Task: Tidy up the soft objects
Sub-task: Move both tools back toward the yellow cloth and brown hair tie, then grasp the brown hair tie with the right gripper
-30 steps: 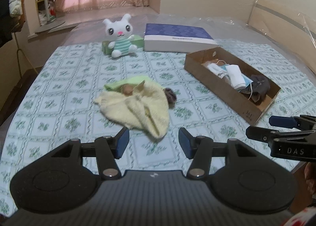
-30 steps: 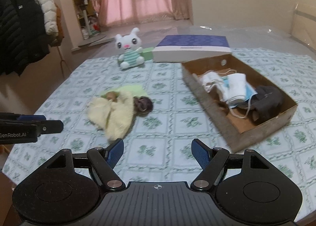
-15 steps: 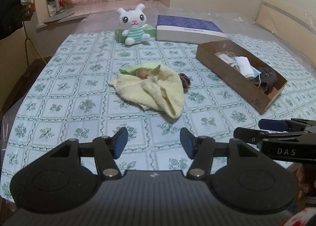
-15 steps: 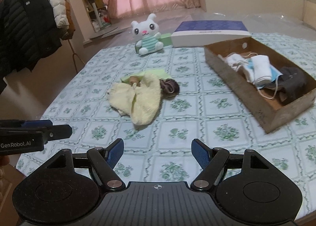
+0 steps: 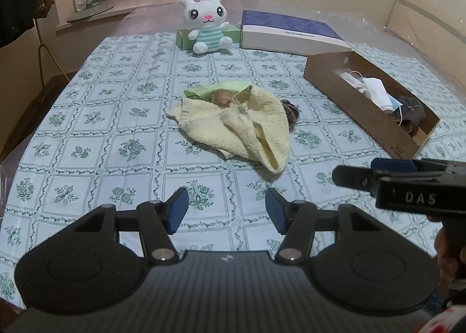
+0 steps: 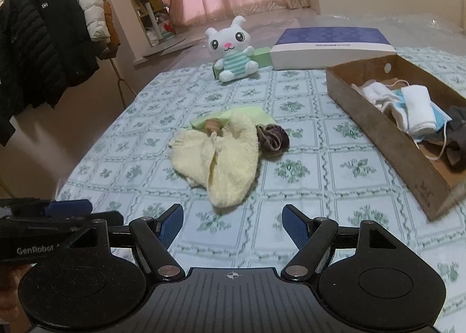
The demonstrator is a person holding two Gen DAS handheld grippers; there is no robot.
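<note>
left claw [image 5: 225, 209]: spread wide, holding nothing
right claw [image 6: 233, 226]: same — gaping, empty
yellow towel [image 5: 241, 126]: crumpled mid-bed, ahead of both
coat rack [image 6: 43, 42]: only right view catches it

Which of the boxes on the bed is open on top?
The brown cardboard box on the right, holding masks and cloths. The purple-and-white box and small green box behind are closed.
</note>
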